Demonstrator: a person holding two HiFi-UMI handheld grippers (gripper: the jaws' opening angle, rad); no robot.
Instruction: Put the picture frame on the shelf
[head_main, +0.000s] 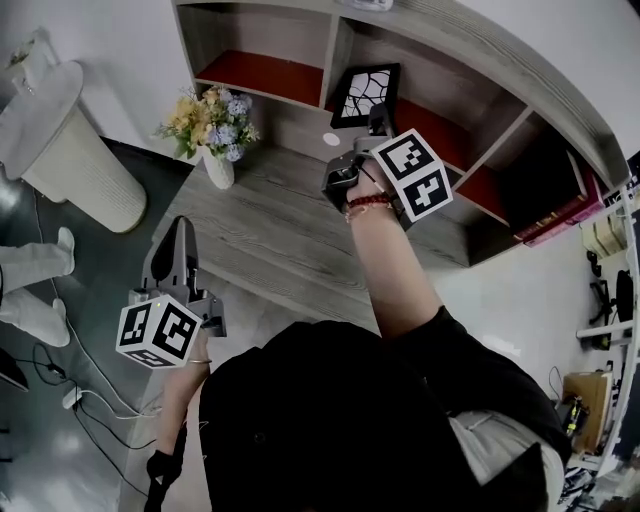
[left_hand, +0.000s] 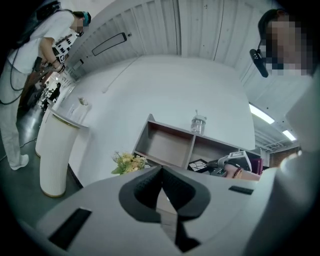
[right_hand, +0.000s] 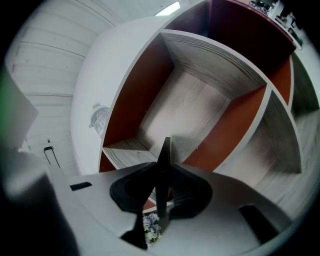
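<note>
The picture frame (head_main: 366, 94), black with a white cracked pattern, hangs in front of the shelf's (head_main: 452, 55) middle compartment with its bottom edge over the red board. My right gripper (head_main: 373, 120) is shut on its lower right edge. In the right gripper view the frame (right_hand: 163, 160) shows edge-on as a thin black blade pinched between the pads, with the compartment's pale back wall (right_hand: 192, 102) ahead. My left gripper (head_main: 178, 243) hangs low at the left, shut and empty, its jaws (left_hand: 161, 176) touching. From there the frame (left_hand: 198, 164) is small in the distance.
A white vase of flowers (head_main: 212, 135) stands on the wooden platform (head_main: 260, 235) left of the frame. A glass jar (left_hand: 198, 123) sits on top of the shelf. A white ribbed pedestal (head_main: 72, 150) stands at far left. Books (head_main: 556, 222) fill a right-hand compartment. A person (left_hand: 35, 60) stands in the background.
</note>
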